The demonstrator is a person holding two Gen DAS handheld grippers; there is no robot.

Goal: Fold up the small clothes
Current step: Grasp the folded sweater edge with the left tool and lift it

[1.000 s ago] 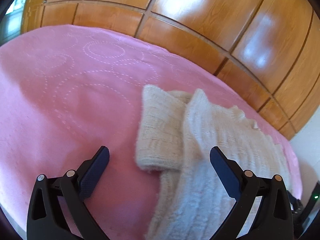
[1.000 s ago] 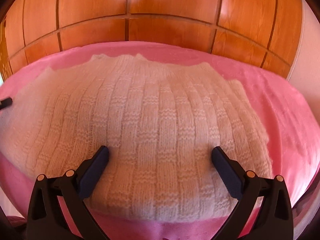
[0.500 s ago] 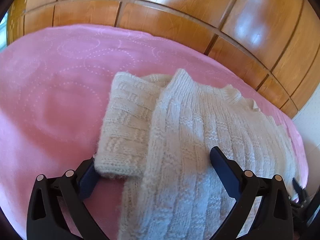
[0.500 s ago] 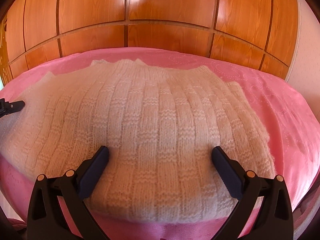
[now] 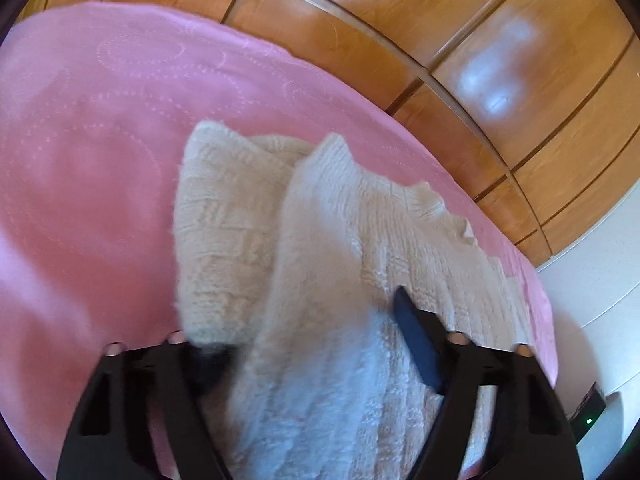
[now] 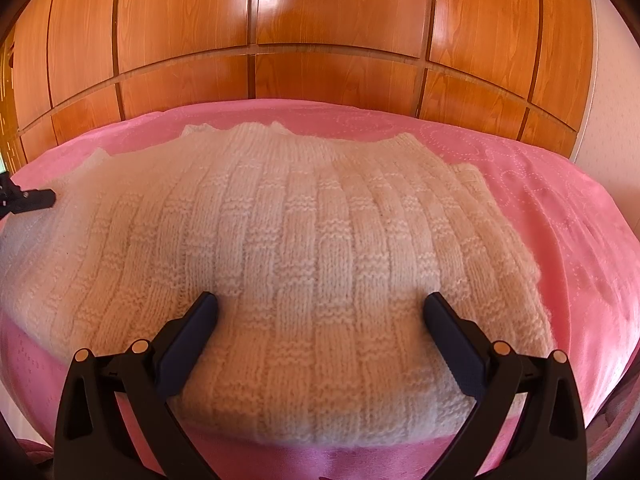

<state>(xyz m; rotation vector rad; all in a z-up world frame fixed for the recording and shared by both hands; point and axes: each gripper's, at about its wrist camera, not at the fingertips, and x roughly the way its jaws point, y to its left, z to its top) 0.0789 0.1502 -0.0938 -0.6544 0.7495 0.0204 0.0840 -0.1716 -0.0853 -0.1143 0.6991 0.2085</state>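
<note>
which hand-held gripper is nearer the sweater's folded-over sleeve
Left. The left hand-held gripper has just been closing, with the sleeve cuff and side edge between its jaws. The right hand-held gripper hangs open over the sweater body near the hem, away from that sleeve.

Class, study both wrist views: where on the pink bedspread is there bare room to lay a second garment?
Bare pink bedspread lies beyond the knitted sweater on the left gripper's side, up to the wooden panels, and past its other edge. The middle is crowded: the sweater fills it, under the right gripper.
</note>
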